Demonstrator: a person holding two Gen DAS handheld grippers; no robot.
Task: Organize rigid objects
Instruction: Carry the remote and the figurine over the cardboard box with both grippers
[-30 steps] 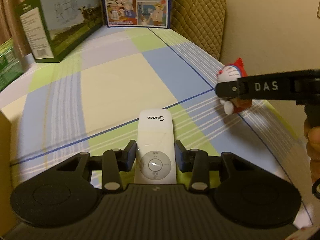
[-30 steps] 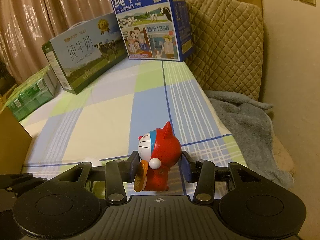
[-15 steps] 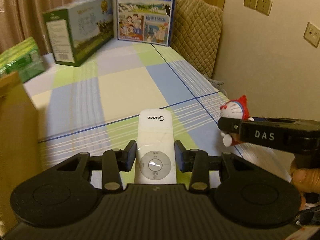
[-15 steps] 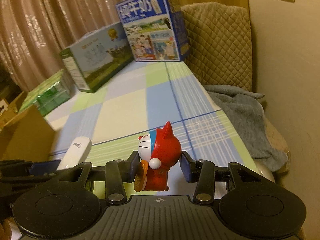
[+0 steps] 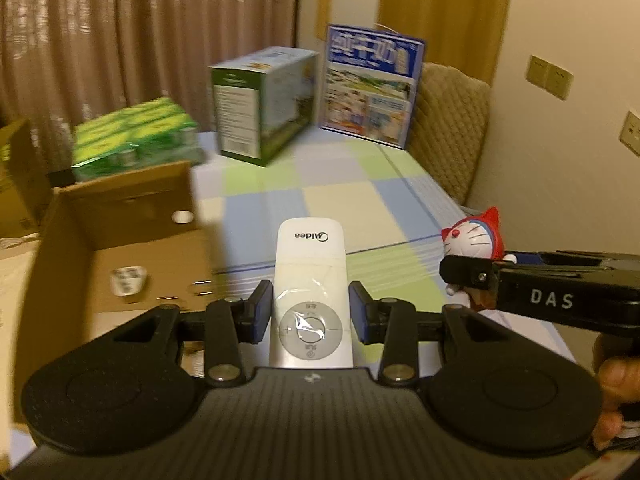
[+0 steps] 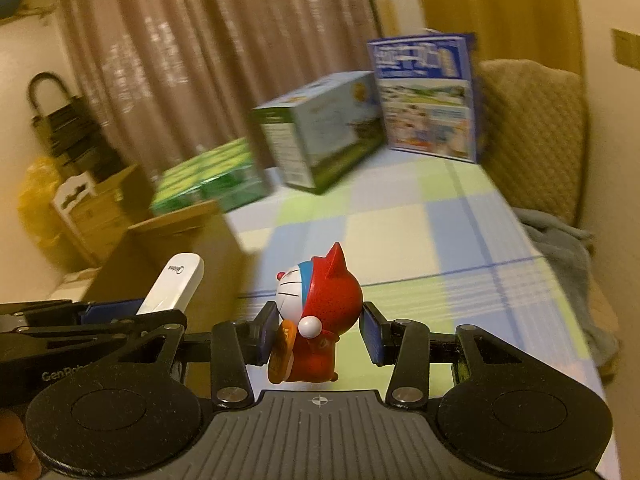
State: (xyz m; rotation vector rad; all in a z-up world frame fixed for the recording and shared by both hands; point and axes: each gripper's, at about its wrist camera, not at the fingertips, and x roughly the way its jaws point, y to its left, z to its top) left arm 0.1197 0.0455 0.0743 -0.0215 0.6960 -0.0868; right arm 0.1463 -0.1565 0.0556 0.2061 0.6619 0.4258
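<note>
A white remote control (image 5: 310,280) lies lengthwise between the pads of my left gripper (image 5: 310,316), which is shut on it and holds it in the air above the checked bedspread (image 5: 340,200). My right gripper (image 6: 320,336) is shut on a red cat-eared toy figure (image 6: 318,308) with a white face, also lifted. In the left wrist view the figure (image 5: 476,236) and the right gripper's finger (image 5: 472,274) show at the right. In the right wrist view the remote (image 6: 174,284) sticks up at the left. An open cardboard box (image 5: 100,248) stands to the left, with a small white item (image 5: 126,280) inside.
Green drink packs (image 5: 136,136), a green-and-white carton (image 5: 264,104) and a blue milk carton (image 5: 372,88) stand at the bed's far end. A quilted cushion (image 5: 448,132) leans on the right wall, and a grey blanket (image 6: 568,248) lies beside the bed.
Both grippers have risen and swung left with their objects still held. The cardboard box, earlier only an edge at the left, now shows its open inside.
</note>
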